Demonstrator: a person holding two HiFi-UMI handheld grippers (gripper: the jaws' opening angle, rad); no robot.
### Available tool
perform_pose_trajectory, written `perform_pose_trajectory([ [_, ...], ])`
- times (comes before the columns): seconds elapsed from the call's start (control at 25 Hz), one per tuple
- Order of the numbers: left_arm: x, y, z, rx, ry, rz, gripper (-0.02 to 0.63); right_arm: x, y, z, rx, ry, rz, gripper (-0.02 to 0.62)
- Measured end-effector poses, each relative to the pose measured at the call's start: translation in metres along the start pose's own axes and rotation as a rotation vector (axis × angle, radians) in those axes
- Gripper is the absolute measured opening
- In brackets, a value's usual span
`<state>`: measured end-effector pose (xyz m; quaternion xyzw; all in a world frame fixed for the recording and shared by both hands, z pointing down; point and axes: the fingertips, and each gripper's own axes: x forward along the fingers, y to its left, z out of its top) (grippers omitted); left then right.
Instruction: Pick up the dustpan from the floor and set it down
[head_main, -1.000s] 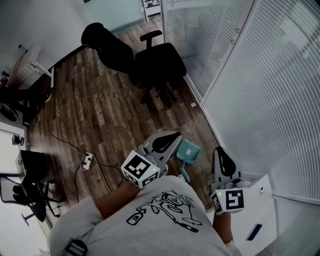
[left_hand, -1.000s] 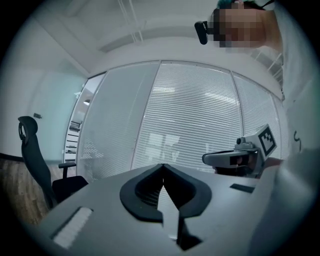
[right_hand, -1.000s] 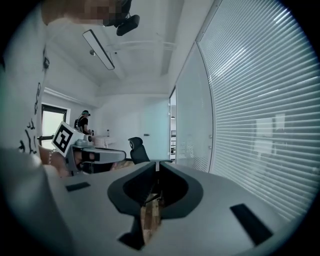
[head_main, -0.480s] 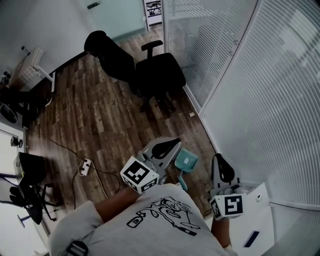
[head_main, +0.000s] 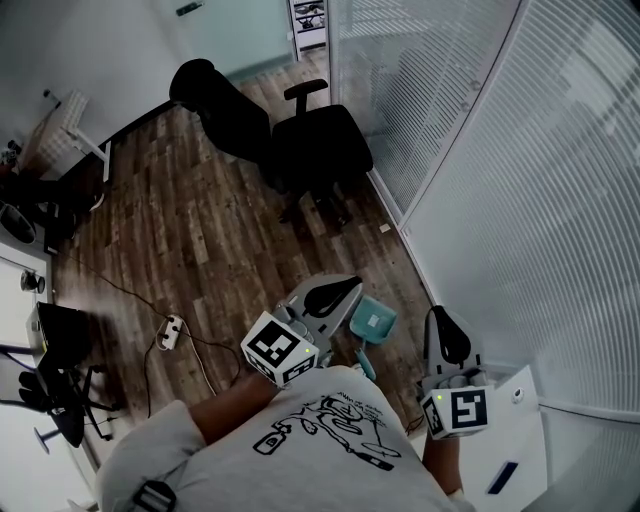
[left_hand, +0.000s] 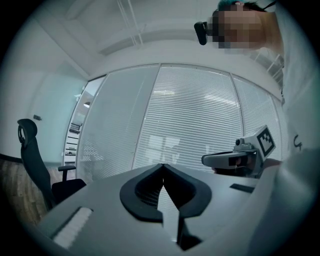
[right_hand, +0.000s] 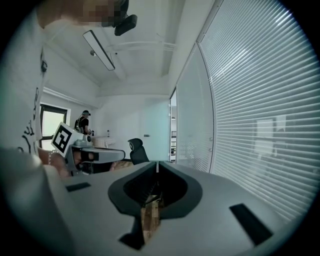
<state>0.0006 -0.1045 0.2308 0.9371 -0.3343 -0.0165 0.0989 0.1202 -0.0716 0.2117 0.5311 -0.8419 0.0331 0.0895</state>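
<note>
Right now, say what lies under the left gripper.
Wood floor, with the teal dustpan lying on it right of the left gripper. The gripper covers the floor directly beneath, and perhaps the dustpan's left edge.

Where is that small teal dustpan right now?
In the head view, the teal plastic dustpan lies on the wooden floor between the left tool and the right tool, close to the blind-covered glass wall.

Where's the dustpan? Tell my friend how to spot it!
Find the wall of white blinds and follow its bottom edge toward the person. On the wooden floor beside it lies the dustpan. It is the only teal thing on the floor; the chairs are black.
</note>
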Motion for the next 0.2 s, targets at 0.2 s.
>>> perform_pose_trajectory([
  [0.2, -0.0034, 0.0045, 0.0042, 0.001, -0.004, 0.003, 0.002, 0.0029, 0.0036, 0.0048, -0.003, 0.001, 0.002, 0.014],
])
